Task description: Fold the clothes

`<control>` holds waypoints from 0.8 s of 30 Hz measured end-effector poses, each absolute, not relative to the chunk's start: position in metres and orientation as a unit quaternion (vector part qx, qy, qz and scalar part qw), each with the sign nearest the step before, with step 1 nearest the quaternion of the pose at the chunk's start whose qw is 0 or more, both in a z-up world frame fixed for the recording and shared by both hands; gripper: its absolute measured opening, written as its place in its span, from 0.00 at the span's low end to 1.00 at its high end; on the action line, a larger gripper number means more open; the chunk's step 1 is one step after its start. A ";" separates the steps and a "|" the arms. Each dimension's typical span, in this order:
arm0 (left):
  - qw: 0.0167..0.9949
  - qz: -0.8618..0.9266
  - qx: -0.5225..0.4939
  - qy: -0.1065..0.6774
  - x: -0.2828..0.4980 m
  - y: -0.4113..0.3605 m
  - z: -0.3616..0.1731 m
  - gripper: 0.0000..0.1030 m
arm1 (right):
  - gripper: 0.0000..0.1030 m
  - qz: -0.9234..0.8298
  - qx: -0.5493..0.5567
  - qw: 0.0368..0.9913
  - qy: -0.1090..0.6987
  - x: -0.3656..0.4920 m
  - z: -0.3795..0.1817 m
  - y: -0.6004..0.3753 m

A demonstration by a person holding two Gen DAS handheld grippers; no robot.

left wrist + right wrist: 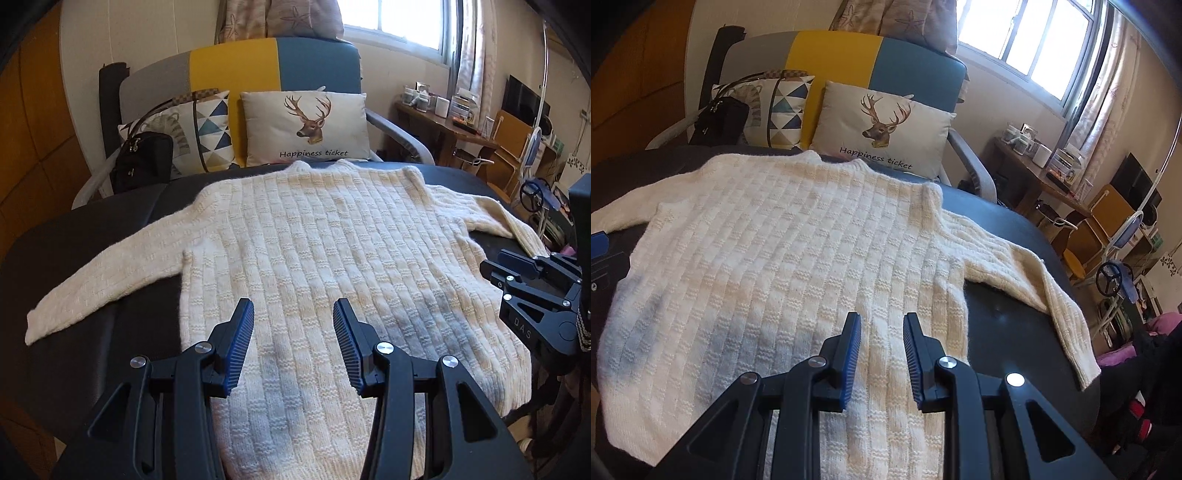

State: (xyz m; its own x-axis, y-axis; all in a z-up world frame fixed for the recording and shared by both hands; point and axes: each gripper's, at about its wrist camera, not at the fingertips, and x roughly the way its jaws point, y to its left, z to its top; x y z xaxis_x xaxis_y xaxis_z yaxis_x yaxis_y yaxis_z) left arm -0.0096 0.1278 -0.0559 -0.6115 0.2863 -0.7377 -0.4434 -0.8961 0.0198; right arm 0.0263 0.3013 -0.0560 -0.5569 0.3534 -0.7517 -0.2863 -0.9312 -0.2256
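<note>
A cream knitted sweater lies flat and spread out on a dark padded table, its collar pointing toward 12 o'clock and its hem toward 6 o'clock. One sleeve stretches out toward 9 o'clock in the left wrist view, with its cuff near the table edge. The other sleeve runs toward 3 o'clock in the right wrist view and bends down toward 5 o'clock, lying on the table top.

The left gripper hangs over the lower middle of the sweater with its jaws wide apart and nothing between them; the blue ribbed pads face each other across bare knit. The right gripper hovers over the lower right part of the sweater body, close to its side edge, with jaws parted by a narrower gap and likewise holding nothing. In the left wrist view the right gripper shows at 3 o'clock, over the table beside the sweater's side edge.

Behind the table at 12 o'clock stands a chair with grey, yellow and blue panels. On it rest a deer cushion reading "Happiness ticket", a triangle-patterned cushion and a black handbag. A wooden desk with jars and boxes stands at 2 o'clock beneath a bright window.
</note>
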 end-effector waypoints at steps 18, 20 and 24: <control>0.182 0.892 -0.399 0.108 -0.022 0.111 -0.064 0.47 | 0.22 0.869 -0.462 0.178 0.006 0.051 -0.081 0.318; 0.177 0.892 -0.401 0.109 -0.023 0.108 -0.066 0.47 | 0.22 0.866 -0.467 0.177 0.010 0.053 -0.085 0.318; 0.171 0.893 -0.402 0.105 -0.025 0.102 -0.067 0.47 | 0.22 0.861 -0.477 0.174 0.019 0.057 -0.092 0.319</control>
State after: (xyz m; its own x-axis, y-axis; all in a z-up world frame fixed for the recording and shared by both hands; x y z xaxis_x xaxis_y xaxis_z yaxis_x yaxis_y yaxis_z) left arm -0.0250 0.1021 -0.0668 -0.6182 0.2204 -0.7545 -0.3889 -0.9199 0.0499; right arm 0.0569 0.3190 -0.0920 -0.4845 0.2816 -0.8282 -0.3180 -0.9387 -0.1332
